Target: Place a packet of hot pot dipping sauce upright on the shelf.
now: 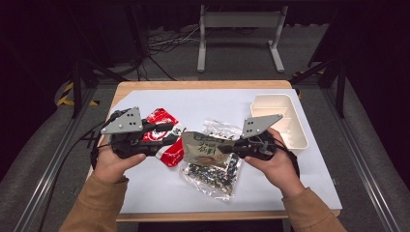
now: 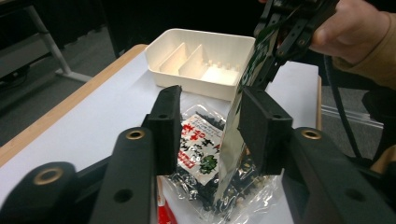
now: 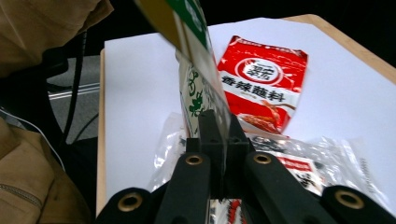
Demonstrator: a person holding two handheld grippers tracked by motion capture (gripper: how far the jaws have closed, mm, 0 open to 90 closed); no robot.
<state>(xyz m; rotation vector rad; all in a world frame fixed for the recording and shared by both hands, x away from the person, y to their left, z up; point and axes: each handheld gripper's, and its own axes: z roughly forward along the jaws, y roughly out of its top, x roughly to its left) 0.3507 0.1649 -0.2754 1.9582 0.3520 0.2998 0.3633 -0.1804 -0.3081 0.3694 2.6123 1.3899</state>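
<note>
Above the bench (image 1: 159,193), the green packet (image 1: 205,149) hangs clenched at one edge in the right gripper (image 1: 235,145); its other edge stands between the left gripper's (image 2: 210,121) released fingers (image 2: 261,126), beside one pad.

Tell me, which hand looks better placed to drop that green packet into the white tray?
Probably the right. The right gripper is clamped shut on the green packet and sits beside the white tray. The left gripper stands open around the packet's other edge, without pressing it, on the side away from the tray.
</note>
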